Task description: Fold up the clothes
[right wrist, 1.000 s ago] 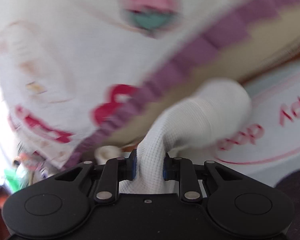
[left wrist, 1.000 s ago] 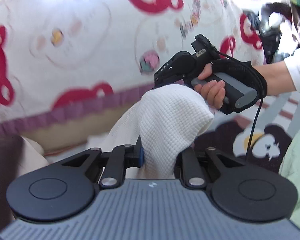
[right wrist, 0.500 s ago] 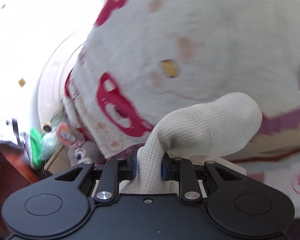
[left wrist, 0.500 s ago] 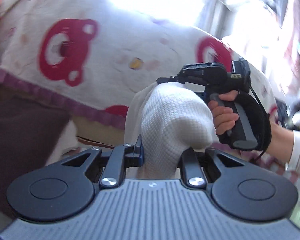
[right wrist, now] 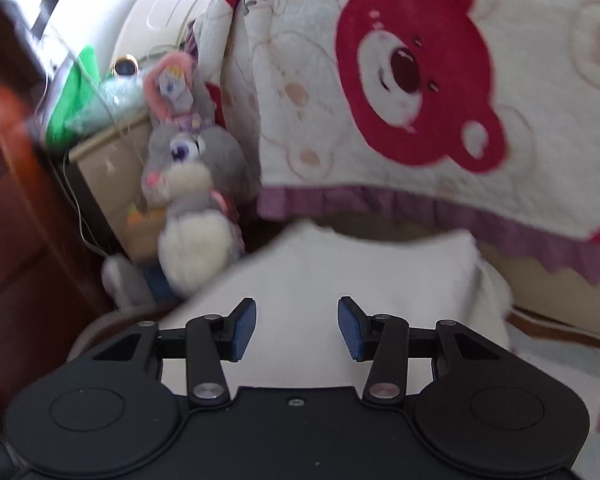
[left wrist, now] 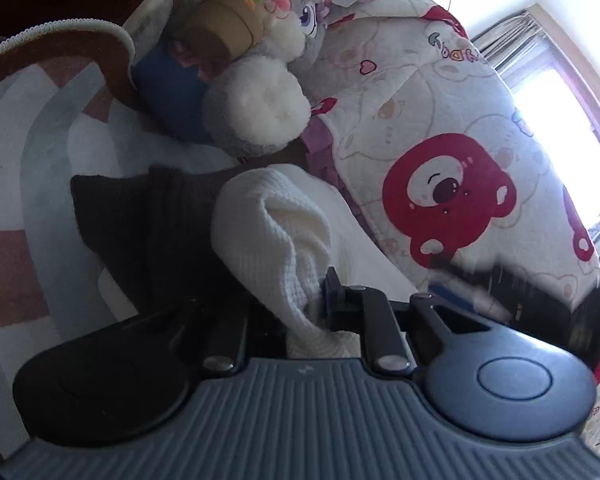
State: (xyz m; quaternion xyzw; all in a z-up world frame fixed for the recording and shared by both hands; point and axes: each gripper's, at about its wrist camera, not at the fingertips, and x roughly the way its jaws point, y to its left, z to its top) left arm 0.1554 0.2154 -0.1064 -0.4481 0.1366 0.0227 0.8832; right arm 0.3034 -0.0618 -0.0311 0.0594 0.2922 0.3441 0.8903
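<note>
A white waffle-knit garment (left wrist: 272, 232) is pinched in my left gripper (left wrist: 300, 312), which is shut on a bunched fold of it. The cloth rises from the jaws and drapes over a dark brown garment (left wrist: 140, 224) lying on the rug. In the right wrist view the same white garment (right wrist: 340, 272) lies spread out flat below my right gripper (right wrist: 296, 328), which is open and empty just above it. The right gripper's body shows blurred at the right edge of the left wrist view (left wrist: 540, 292).
A grey plush rabbit (left wrist: 260, 80) leans against a white quilt with red bears (left wrist: 440, 160); both also show in the right wrist view, the rabbit (right wrist: 192, 184) left and the quilt (right wrist: 420, 80) behind. A striped rug (left wrist: 28, 184) lies underneath. Dark wooden furniture (right wrist: 16, 220) stands left.
My right gripper has opened and let go of the white garment, which now lies flat below it. Both grippers have swung down and left toward the plush rabbit. The left stays shut on the cloth.
</note>
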